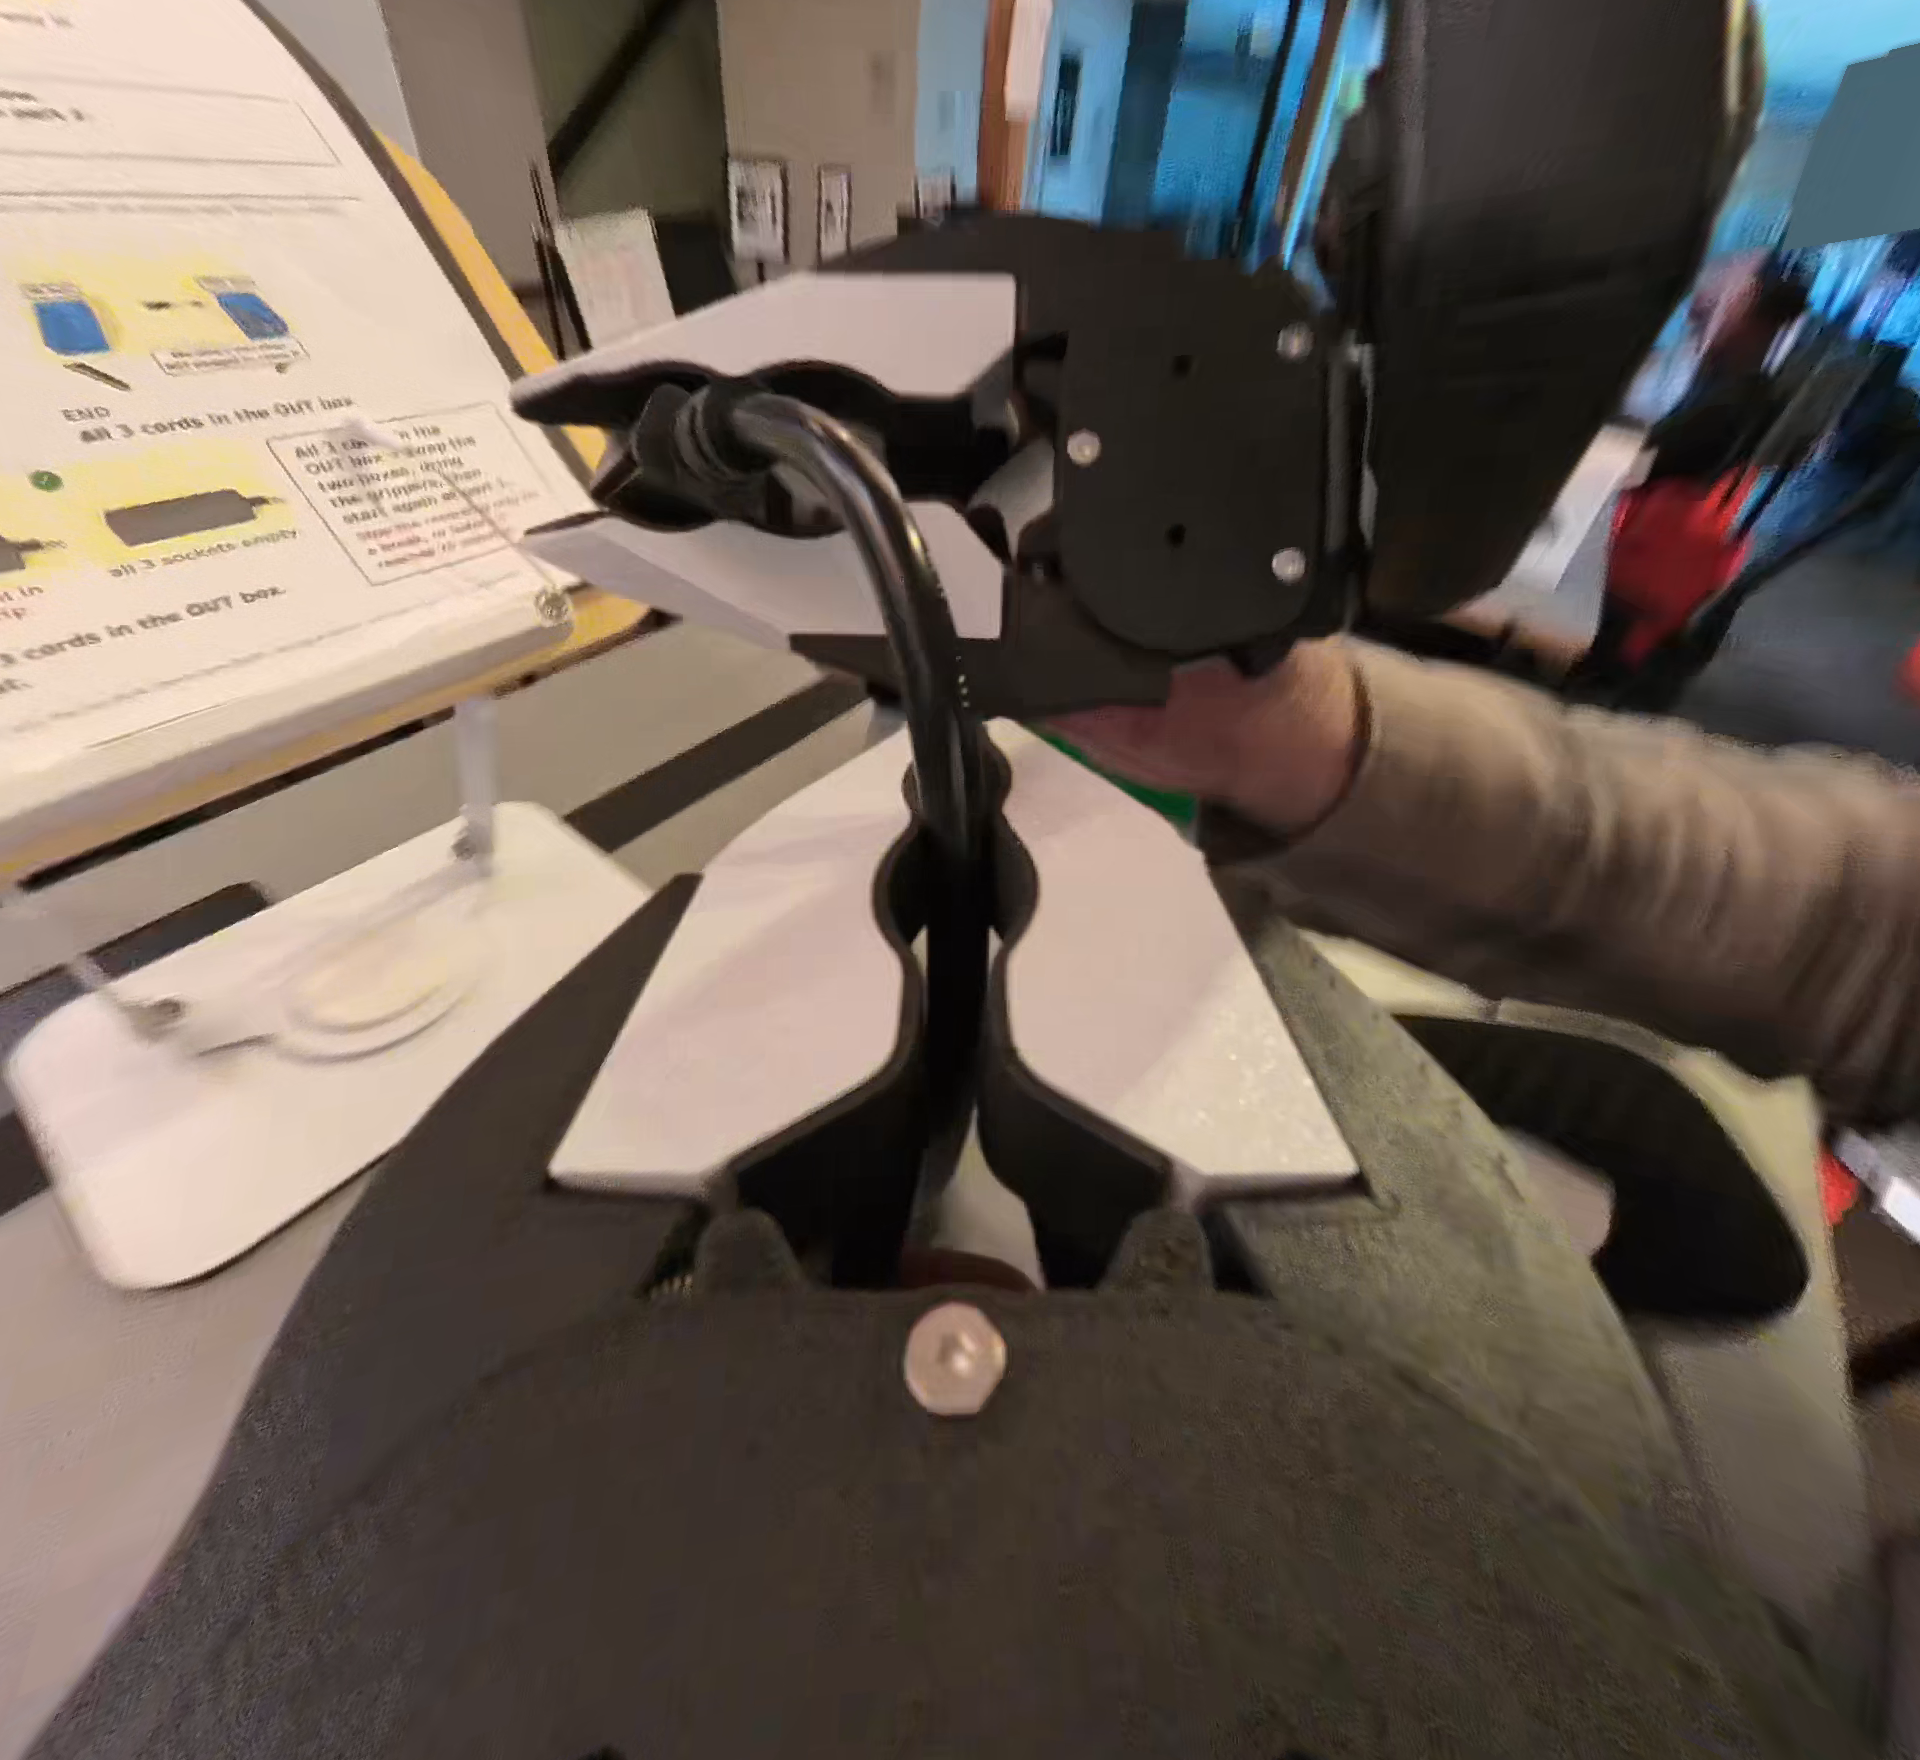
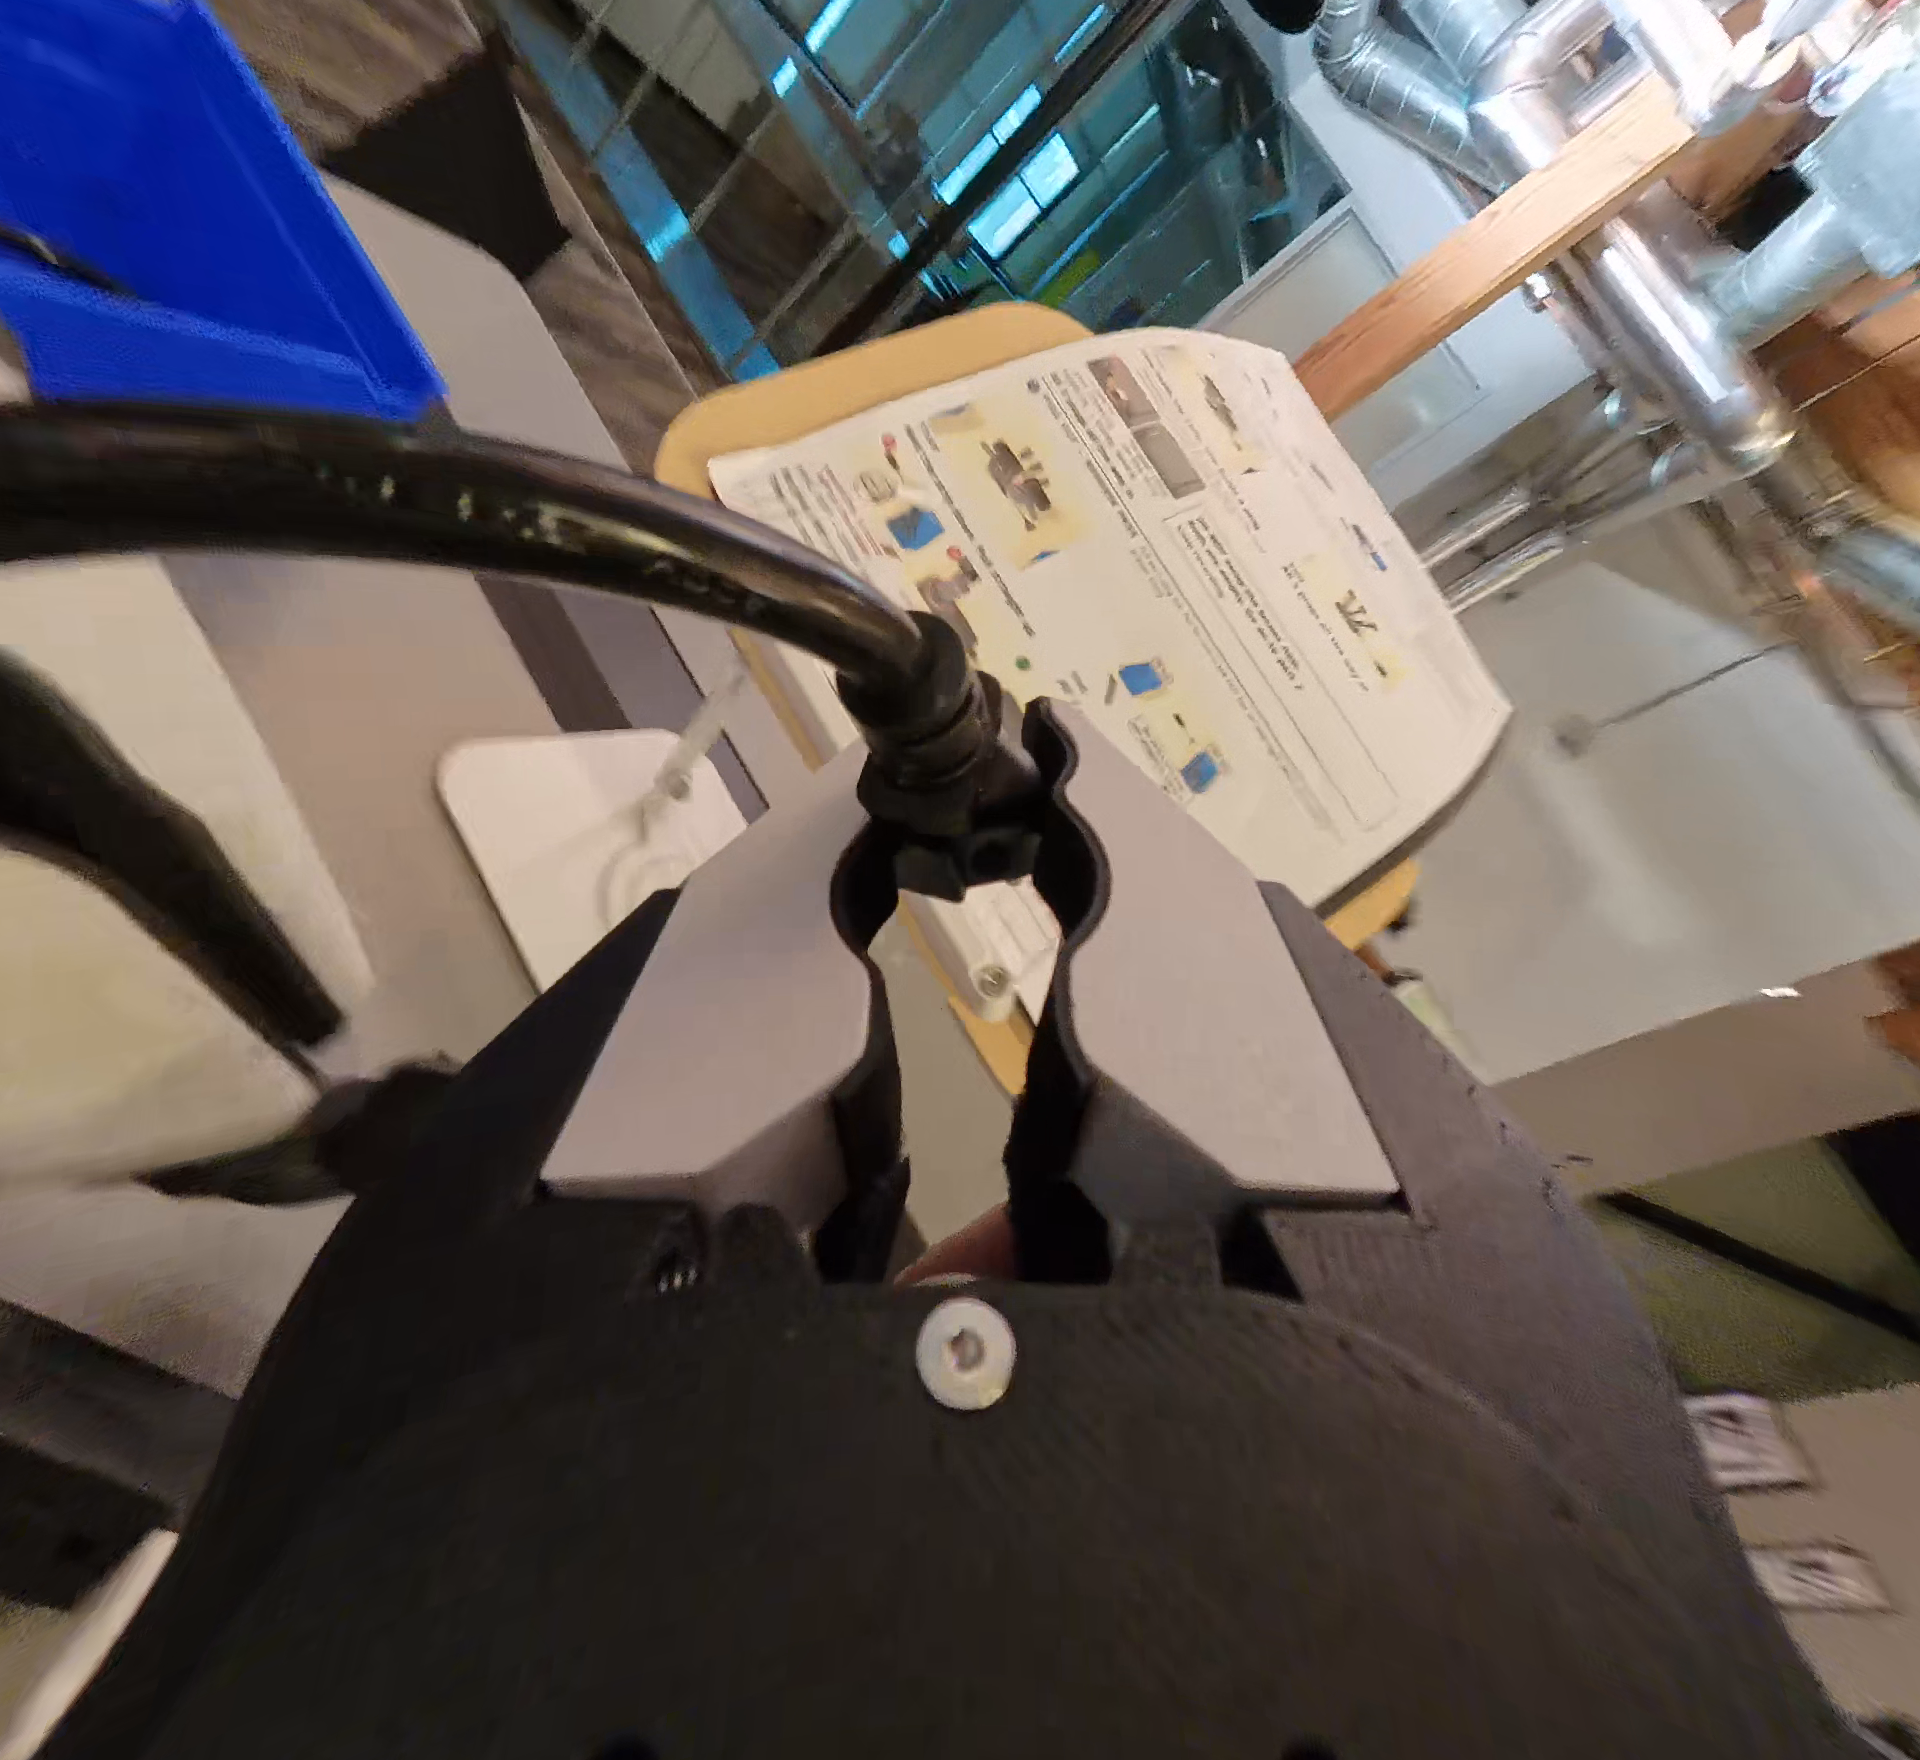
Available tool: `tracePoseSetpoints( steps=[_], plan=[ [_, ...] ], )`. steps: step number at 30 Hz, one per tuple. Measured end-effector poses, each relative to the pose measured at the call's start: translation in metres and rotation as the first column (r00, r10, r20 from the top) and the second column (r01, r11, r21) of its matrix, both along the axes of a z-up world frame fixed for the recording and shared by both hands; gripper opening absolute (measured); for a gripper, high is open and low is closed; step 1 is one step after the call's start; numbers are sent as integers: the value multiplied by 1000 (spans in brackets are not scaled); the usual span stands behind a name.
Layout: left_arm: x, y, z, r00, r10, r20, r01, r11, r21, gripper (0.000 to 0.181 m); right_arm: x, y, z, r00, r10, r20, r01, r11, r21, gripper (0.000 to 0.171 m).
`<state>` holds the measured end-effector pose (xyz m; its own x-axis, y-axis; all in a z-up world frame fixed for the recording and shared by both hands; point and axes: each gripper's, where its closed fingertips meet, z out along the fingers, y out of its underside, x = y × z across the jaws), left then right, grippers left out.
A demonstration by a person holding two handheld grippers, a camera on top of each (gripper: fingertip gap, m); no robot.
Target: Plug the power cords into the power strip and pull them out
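Note:
One black power cord (image 1: 894, 547) runs between both grippers, held in the air. My left gripper (image 1: 954, 837) is shut on the cable a short way below the plug. My right gripper (image 1: 582, 474) comes in sideways from the right and is shut on the black plug (image 1: 686, 453). In the right wrist view, the right gripper (image 2: 961, 775) pinches the plug (image 2: 935, 765) at its tips and the cord (image 2: 520, 505) arcs off to the left. The plug's prongs are hidden. No power strip is in view.
An instruction sheet (image 1: 208, 360) on a tilted stand with a white base (image 1: 260, 1035) stands close on the left; it also shows in the right wrist view (image 2: 1143, 619). A blue bin (image 2: 156, 204) is at the far left. A sleeved arm (image 1: 1558, 879) holds the right gripper. Across from one pair of fingers to the other is roughly 11 centimeters.

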<state>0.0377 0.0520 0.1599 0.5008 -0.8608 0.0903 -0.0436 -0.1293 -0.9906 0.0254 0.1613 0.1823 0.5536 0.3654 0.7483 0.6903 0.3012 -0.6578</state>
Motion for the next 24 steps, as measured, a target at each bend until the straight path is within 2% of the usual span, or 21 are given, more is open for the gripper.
tracePoseSetpoints(
  steps=[3, 6, 8, 11, 18, 21, 24],
  plan=[
    [-3, 3, 20, 965, 59, 255, -57, 998, -18, 2, -17, -9, 6, 973, 95, -208, -124, 983, -133, 19],
    [-13, 5, 33, 924, 79, 374, -78, 997, -18, 2, -27, -18, 6, 946, 152, -286, -213, 957, -195, 19],
    [-12, 1, 33, 937, 39, 347, -38, 999, -10, 2, -23, -19, 6, 959, 173, -224, -211, 965, -157, 19],
    [-24, 7, 30, 953, 59, 298, -63, 998, 2, 2, -23, -18, -3, 961, 232, -153, -258, 949, -182, 18],
    [-32, 14, 24, 961, 147, 233, -145, 989, -26, 1, -4, -21, -1, 983, 185, -1, -183, 974, -131, 32],
    [-33, 16, 22, 958, 157, 238, -154, 988, -33, 2, 2, -31, 4, 988, 152, 32, -149, 986, -75, 33],
    [-27, 13, 20, 965, 149, 215, -147, 989, -28, 2, 0, -33, -4, 984, 139, 107, -136, 990, -37, 43]
  ],
)
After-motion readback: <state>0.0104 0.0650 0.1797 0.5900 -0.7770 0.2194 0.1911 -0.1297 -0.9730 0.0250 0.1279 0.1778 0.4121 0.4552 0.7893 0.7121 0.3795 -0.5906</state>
